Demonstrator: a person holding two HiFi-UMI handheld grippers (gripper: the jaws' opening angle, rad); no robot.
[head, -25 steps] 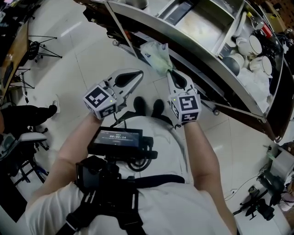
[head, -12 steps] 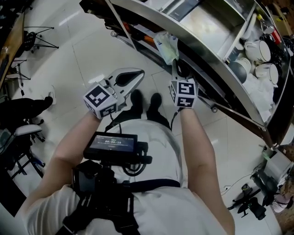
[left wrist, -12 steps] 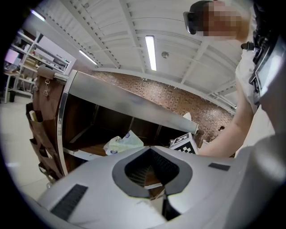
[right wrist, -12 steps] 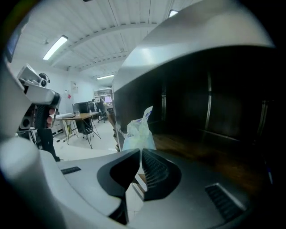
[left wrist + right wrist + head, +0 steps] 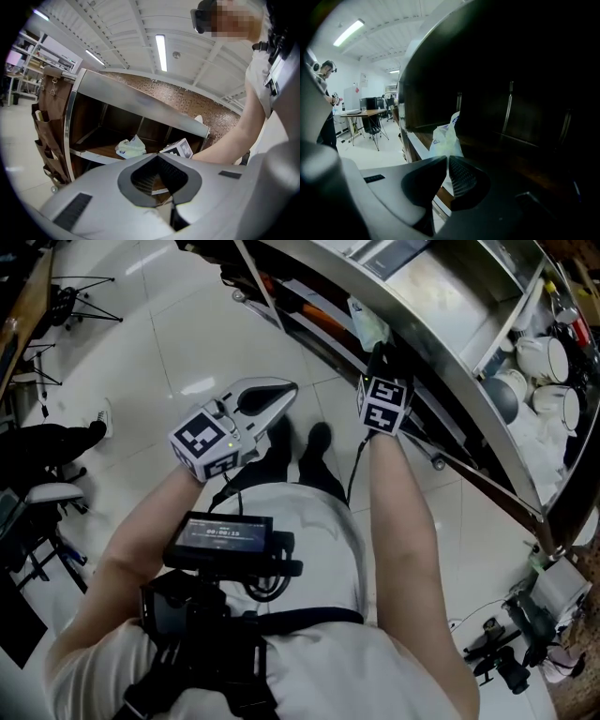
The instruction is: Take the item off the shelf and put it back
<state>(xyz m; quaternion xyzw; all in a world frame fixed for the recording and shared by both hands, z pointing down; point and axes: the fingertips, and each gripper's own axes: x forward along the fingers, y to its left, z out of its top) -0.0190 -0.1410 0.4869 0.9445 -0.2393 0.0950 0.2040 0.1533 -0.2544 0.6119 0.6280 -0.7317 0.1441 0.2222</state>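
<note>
Right gripper (image 5: 377,351) has carried the bag (image 5: 368,322) fwd/down to the shelf (image 5: 417,143) front edge, jaws clenched on the bag's base, so put-back is approx. ready for release; left gripper (image 5: 157,155) closed, empty, well short of the shelf.

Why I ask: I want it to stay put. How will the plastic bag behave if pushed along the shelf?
Probably floppy: the plastic bag looks thin and crumpled, bunched where the right gripper pinches it. Likely light for its size, as no bulky contents show. Pushed along the shelf, it may well crumple or fold over rather than slide.
</note>
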